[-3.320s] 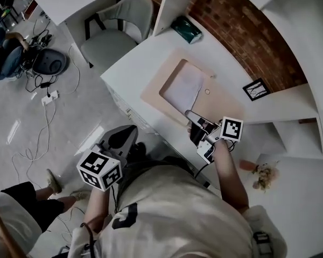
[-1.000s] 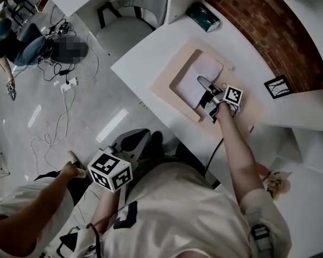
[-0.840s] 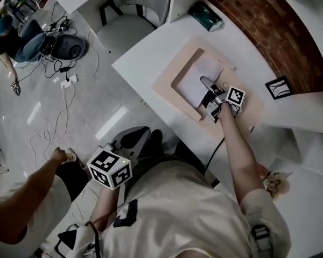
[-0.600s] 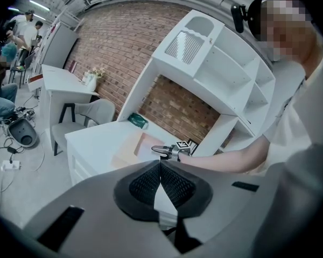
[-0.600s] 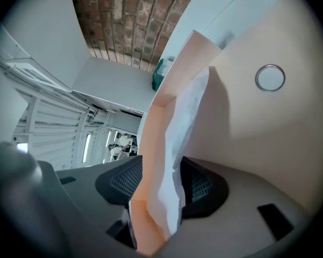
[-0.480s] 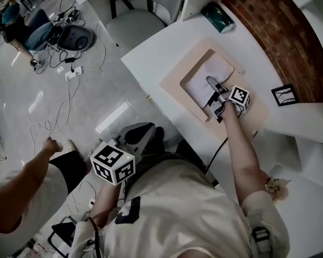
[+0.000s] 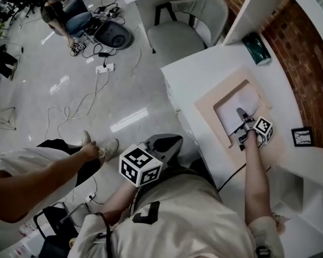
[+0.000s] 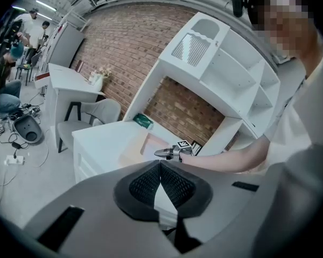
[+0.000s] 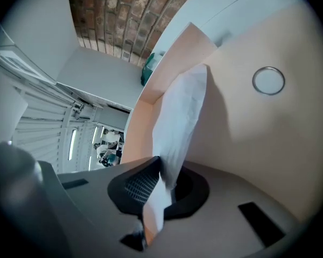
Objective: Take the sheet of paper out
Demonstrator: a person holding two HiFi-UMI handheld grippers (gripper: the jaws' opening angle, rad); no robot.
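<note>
**Right gripper** [image 9: 162, 171]: closed on the near edge of the paper [image 9: 180, 112]. The sheet passes up between the pads, and its free part curls off the floor of the recess. The grip is probably taken at the edge because a flat sheet can only be pinched and peeled up there.

**Paper:** otherwise still inside the shallow recess of the peach board [image 9: 242, 128], which lies by the front edge of the bench [image 7: 196, 71]. A small ring [image 9: 268, 81] rests on the board beside the recess.

**Left gripper** [image 8: 160, 165]: jaws together and empty. It is held off the bench at the person's side, evidently not needed for this step.

**Judged stage:** grasp made, lift-out not yet done.

**Change from the earlier frames:** the right gripper was at first short of the sheet, at the board's near edge, and now reaches into the recess. Its jaws have just been closing, with the paper between them. The left gripper keeps the same place beside the torso.
</note>
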